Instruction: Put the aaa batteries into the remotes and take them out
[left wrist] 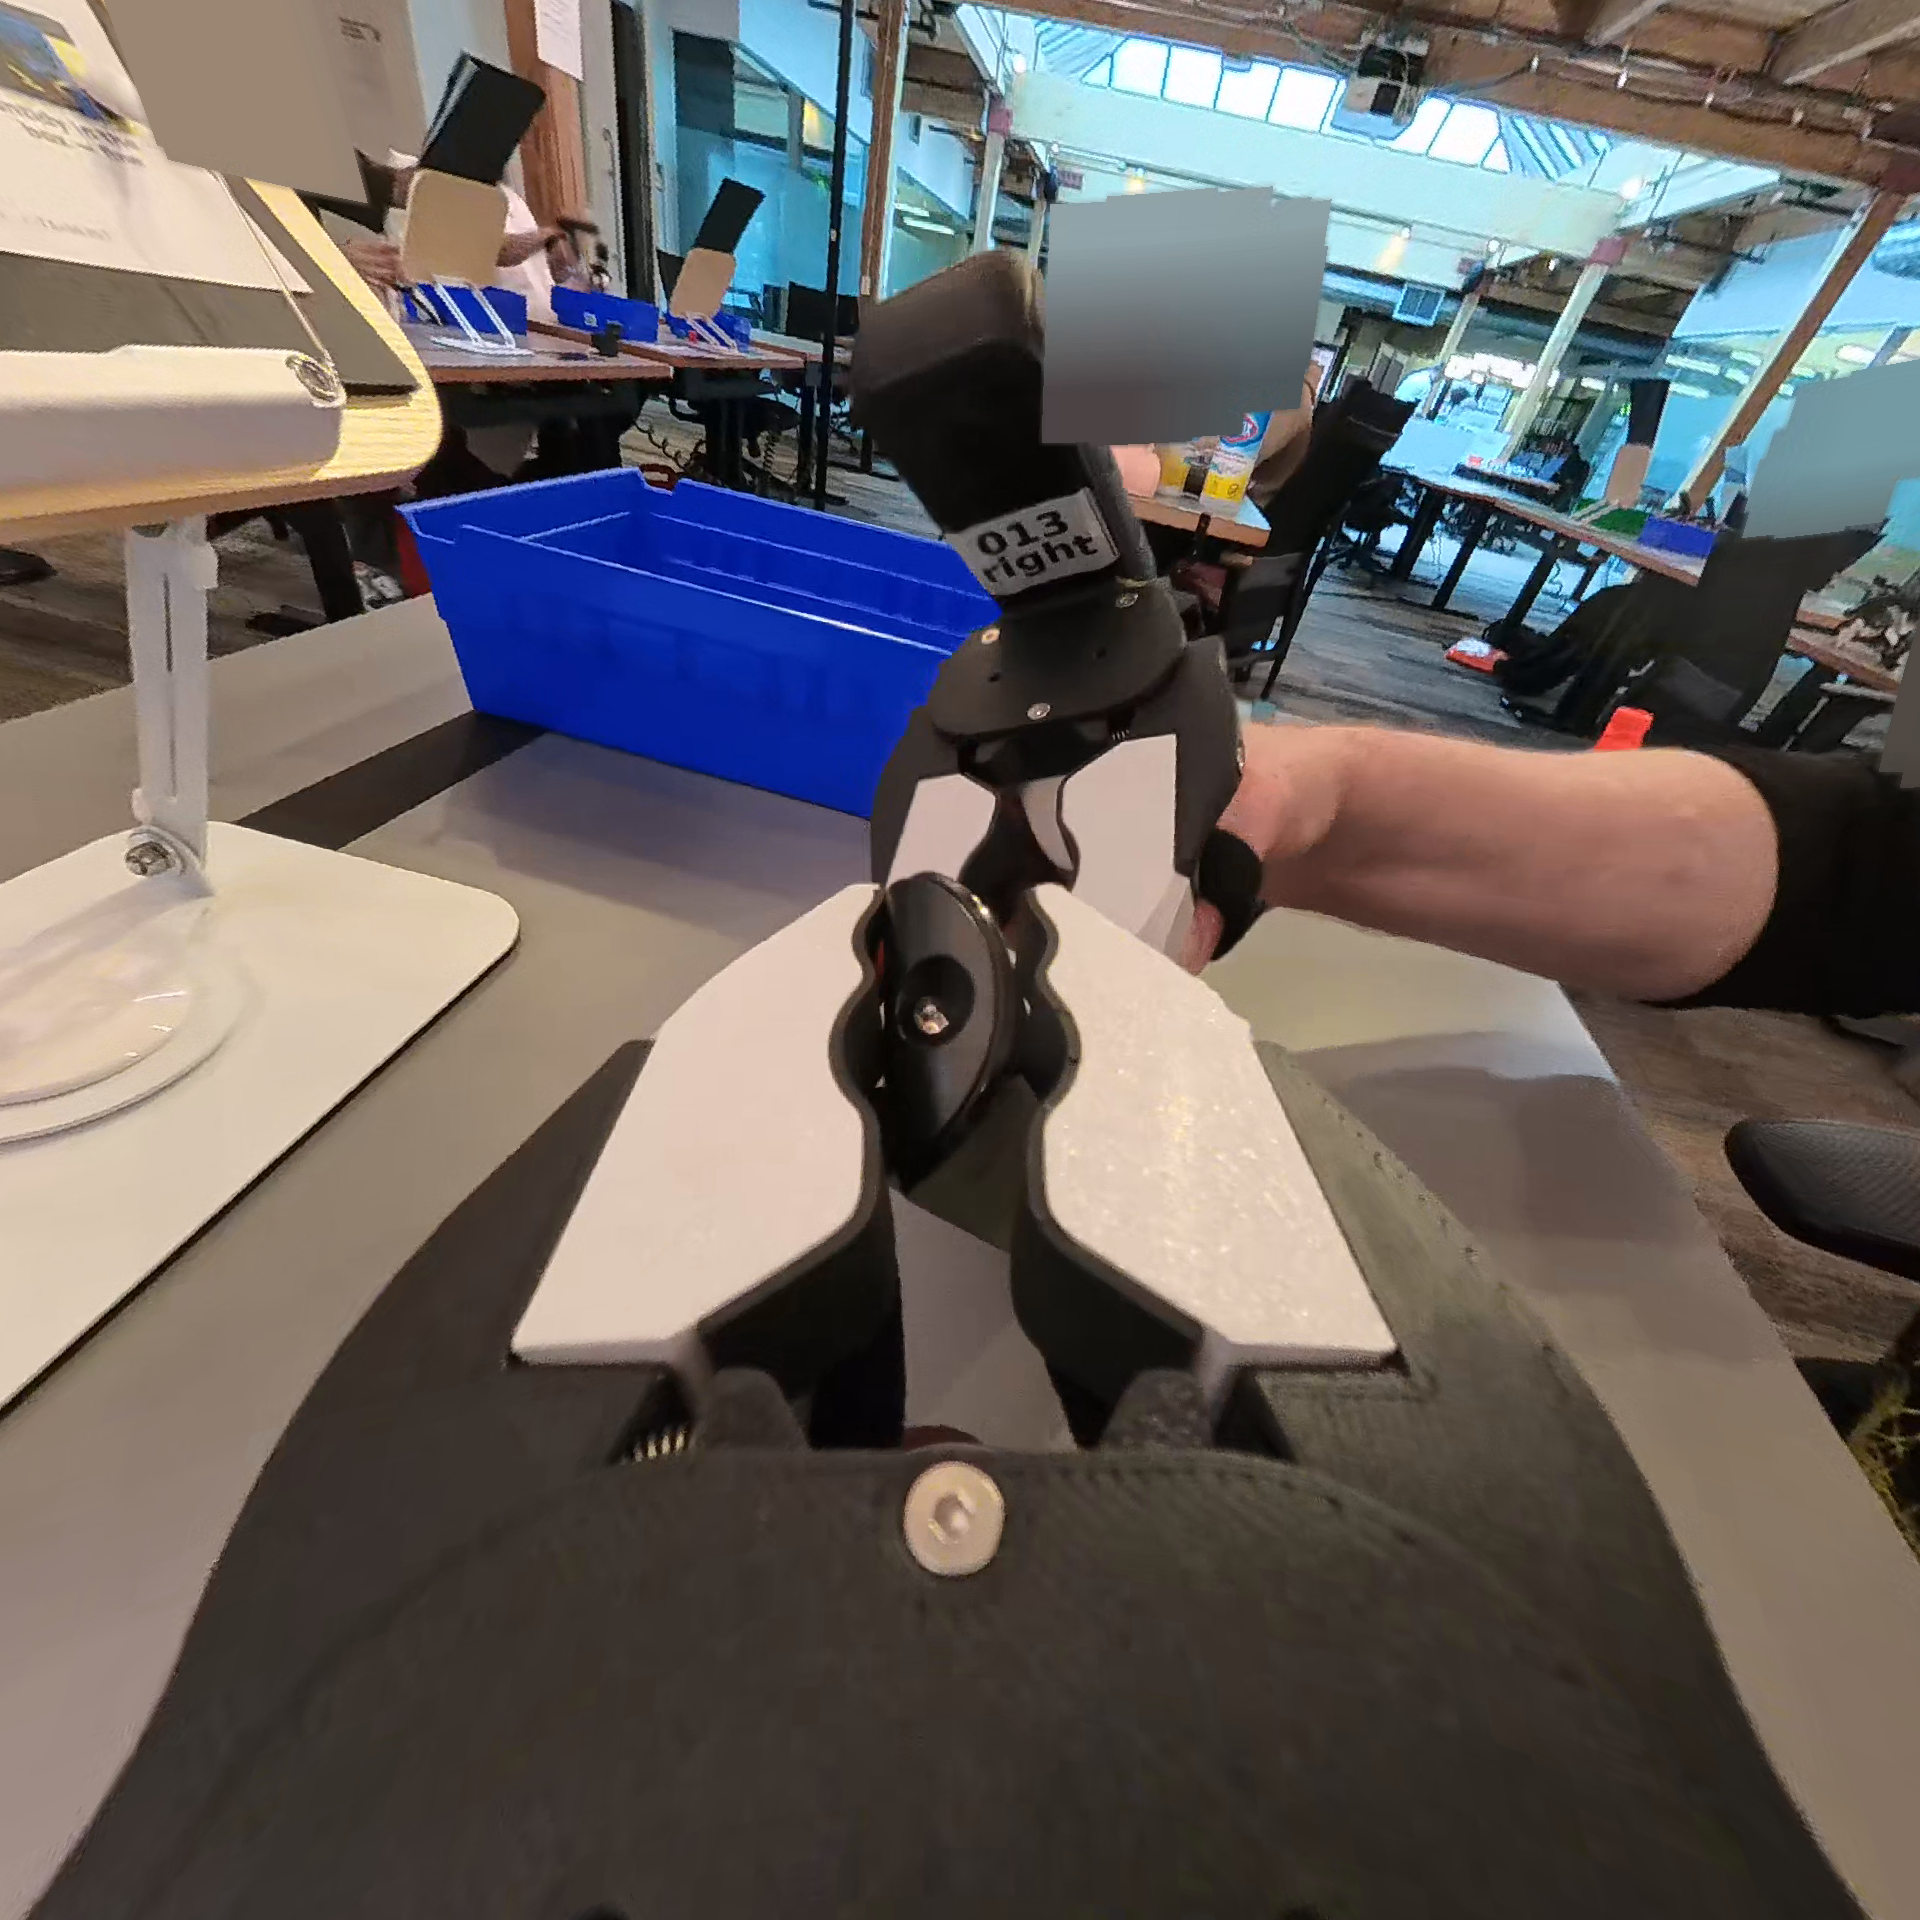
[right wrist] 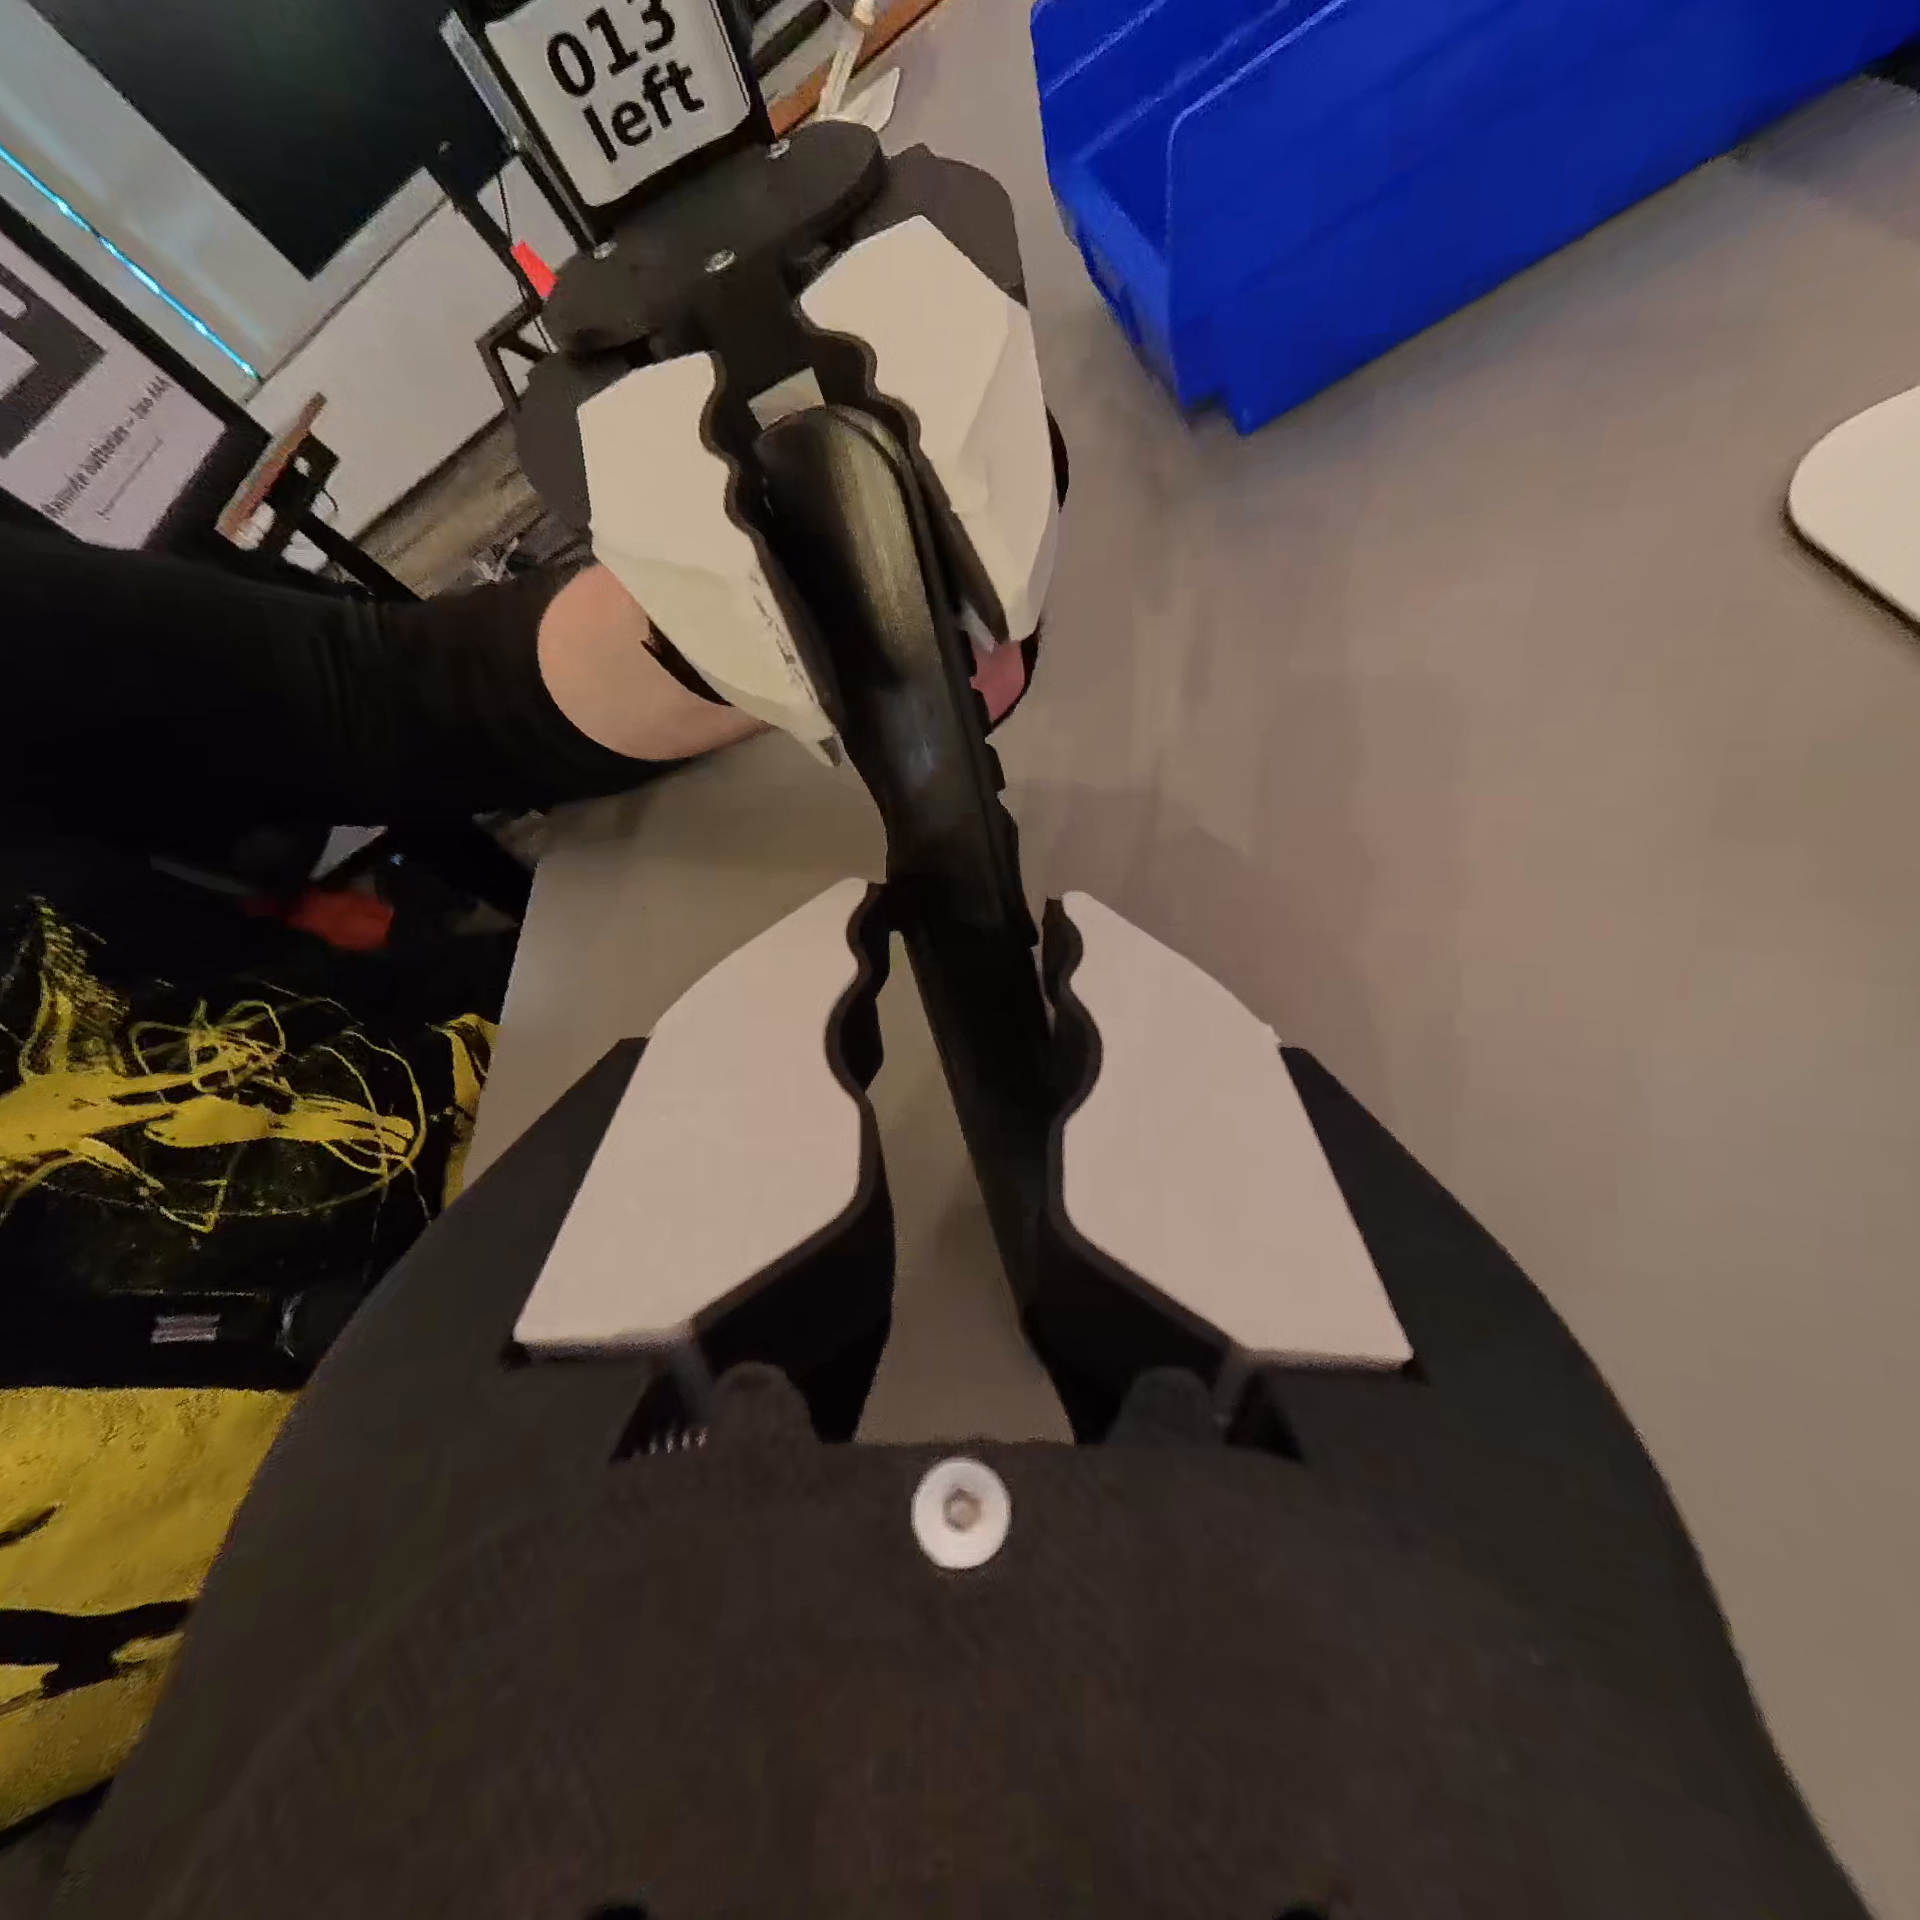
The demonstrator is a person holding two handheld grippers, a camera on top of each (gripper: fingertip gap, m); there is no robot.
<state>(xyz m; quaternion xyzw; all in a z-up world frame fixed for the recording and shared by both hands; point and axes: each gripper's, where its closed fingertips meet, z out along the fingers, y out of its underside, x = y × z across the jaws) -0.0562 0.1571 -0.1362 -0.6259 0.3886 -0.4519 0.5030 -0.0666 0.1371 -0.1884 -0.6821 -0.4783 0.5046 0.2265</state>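
A black remote is held in the air above the grey table by both grippers. In the left wrist view I see it end-on, an oval end clamped between my left gripper's white fingers. My right gripper faces it from beyond and is shut on the far part. In the right wrist view the remote runs lengthwise from my right gripper, shut on its near end, to the left gripper, shut on its far end. No batteries are in view.
A blue bin stands at the back of the table and shows in the right wrist view. A white stand base sits at the left. A person's forearm reaches in from the right, over the table's edge. My hands' fingertips stand some 5 centimetres from each other.
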